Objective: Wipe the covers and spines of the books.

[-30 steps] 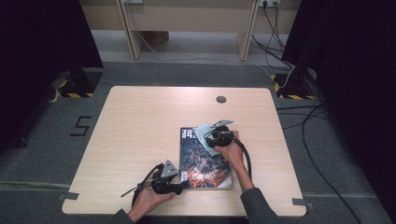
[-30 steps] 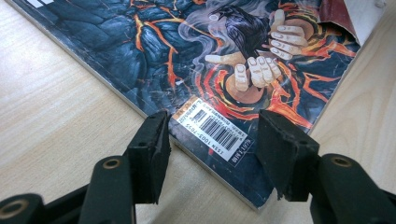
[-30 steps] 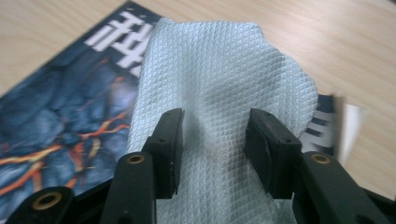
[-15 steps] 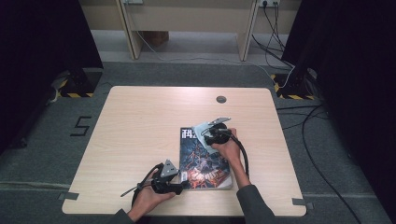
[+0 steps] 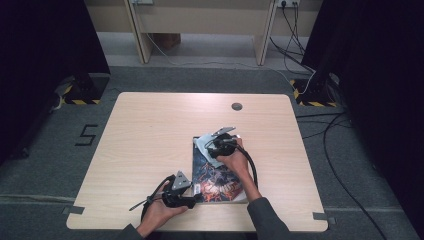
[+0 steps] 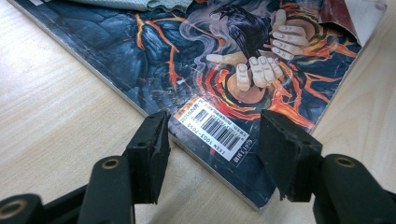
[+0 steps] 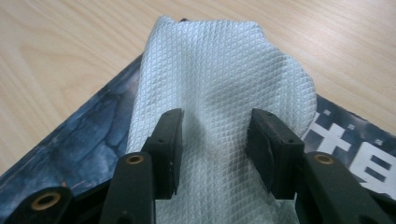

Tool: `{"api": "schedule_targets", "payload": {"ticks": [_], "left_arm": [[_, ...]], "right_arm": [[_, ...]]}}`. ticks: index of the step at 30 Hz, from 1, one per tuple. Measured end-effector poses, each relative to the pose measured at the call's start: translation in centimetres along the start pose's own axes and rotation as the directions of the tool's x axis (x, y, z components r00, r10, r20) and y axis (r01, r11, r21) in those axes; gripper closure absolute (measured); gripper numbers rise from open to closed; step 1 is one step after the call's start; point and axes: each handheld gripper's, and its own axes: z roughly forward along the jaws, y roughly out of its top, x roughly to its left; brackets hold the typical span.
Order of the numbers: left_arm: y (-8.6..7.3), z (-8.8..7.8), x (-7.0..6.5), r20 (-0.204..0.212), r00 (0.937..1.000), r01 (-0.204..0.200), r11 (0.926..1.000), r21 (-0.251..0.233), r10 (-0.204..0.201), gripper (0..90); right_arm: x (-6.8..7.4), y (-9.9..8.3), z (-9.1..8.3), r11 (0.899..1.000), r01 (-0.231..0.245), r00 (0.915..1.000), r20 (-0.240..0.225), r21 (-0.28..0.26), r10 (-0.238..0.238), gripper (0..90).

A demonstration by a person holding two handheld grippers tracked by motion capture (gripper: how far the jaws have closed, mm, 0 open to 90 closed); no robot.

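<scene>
A magazine with a dark, orange-streaked cover lies flat on the wooden table, near its front edge. My left gripper is at the magazine's near left corner. Its jaws stand open either side of the barcode, one pad off the edge, one over the cover. A white quilted cloth lies on the magazine's far left corner. My right gripper bears down on the cloth, and a hump of it is pinched between the pads. From above, my right gripper points away from me.
A round cable hole sits near the table's far edge. Bare tabletop spreads left of and beyond the magazine. Cables run over the grey floor on the right, and a desk's legs stand behind.
My right gripper has slid left along the magazine's far edge, taking the cloth with it to the far left corner. The left gripper has stayed put.
</scene>
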Motion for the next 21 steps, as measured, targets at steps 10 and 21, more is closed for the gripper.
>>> {"api": "schedule_targets", "payload": {"ticks": [10,21], "left_arm": [[0.0,0.0,0.0,0.001,1.0000,0.003,1.0000,0.000,-0.003,43.0],[0.0,0.0,0.1,0.002,0.9999,0.014,0.9999,0.000,-0.014,42.2]], "right_arm": [[0.1,1.1,0.8,1.000,-0.012,0.9980,0.062,0.011,0.011,54.5],[1.8,0.7,0.5,0.999,0.041,0.9987,-0.032,0.011,-0.041,55.1]]}}
